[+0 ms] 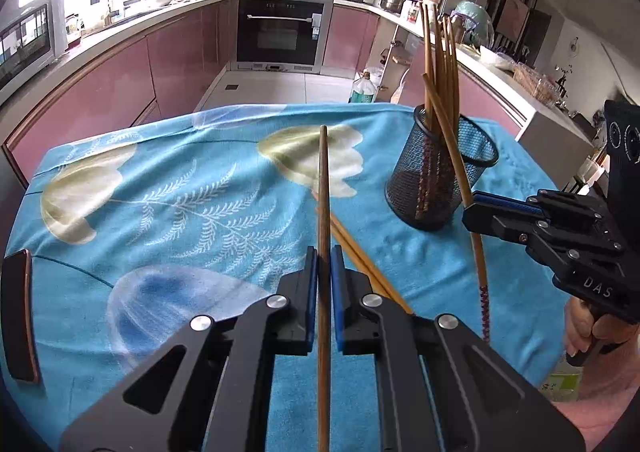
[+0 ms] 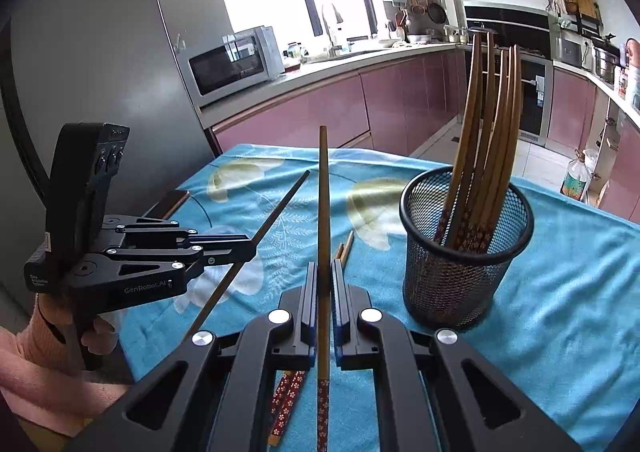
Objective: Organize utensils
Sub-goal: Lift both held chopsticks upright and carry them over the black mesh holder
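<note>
Left of the mesh cup [image 2: 466, 248], the left gripper [image 1: 324, 256] is clamped on one chopstick [image 1: 324, 212] — long axis pointing forward and up. Two loose chopsticks [image 1: 360, 256] lie on the cloth beside it. Nearer the cup, the right gripper [image 2: 323, 272] pinches another chopstick [image 2: 324, 220], patterned end rearward. Either stick could pivot in its narrow pinch and miss the rim.

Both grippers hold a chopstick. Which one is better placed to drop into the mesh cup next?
Right, probably. The right gripper holds its wooden chopstick right beside the black mesh cup; the left gripper sits farther off with its own chopstick.
</note>
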A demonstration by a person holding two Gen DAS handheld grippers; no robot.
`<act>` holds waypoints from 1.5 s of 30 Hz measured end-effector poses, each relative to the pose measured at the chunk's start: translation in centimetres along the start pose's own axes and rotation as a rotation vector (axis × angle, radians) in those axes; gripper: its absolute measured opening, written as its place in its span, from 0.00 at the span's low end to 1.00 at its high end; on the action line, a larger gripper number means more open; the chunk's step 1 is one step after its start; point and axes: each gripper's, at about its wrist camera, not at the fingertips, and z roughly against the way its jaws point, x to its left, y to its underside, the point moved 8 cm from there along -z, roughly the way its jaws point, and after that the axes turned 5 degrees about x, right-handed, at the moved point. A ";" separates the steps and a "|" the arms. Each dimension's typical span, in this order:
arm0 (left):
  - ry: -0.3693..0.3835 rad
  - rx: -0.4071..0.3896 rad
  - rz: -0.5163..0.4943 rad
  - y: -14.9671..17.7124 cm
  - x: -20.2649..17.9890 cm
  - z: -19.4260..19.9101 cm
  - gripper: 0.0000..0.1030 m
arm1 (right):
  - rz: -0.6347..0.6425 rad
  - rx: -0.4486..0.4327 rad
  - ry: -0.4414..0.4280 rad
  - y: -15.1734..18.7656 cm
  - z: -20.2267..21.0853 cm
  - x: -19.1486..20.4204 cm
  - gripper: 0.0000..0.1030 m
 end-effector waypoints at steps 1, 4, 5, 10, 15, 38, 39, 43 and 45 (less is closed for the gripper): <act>0.014 -0.012 0.001 -0.2 -0.2 0.5 0.07 | -0.002 -0.015 -0.001 -0.2 0.5 -0.1 0.05; 0.058 -0.046 0.002 -0.9 -0.7 2.2 0.07 | -0.009 -0.055 -0.006 -0.8 1.9 -0.3 0.05; 0.075 -0.056 0.002 -1.1 -0.9 2.7 0.07 | -0.011 -0.066 -0.007 -1.1 2.2 -0.3 0.05; 0.116 -0.109 -0.002 -2.0 -1.6 5.2 0.07 | -0.011 -0.120 -0.008 -2.1 3.9 -0.7 0.05; 0.140 -0.152 -0.006 -2.8 -2.0 6.8 0.07 | -0.011 -0.159 0.001 -2.6 5.2 -0.9 0.05; 0.254 -0.285 -0.033 -9.3 -6.1 10.4 0.07 | -0.009 -0.268 0.060 -5.4 8.9 -2.9 0.05; 0.252 -0.292 -0.040 -9.6 -6.4 10.5 0.07 | -0.007 -0.272 0.062 -5.6 9.1 -3.0 0.05; 0.254 -0.321 -0.056 -11.5 -7.1 11.1 0.07 | 0.000 -0.294 0.075 -6.5 10.0 -3.4 0.05; 0.257 -0.332 -0.062 -12.4 -7.4 11.4 0.07 | 0.000 -0.309 0.085 -7.0 10.5 -3.9 0.05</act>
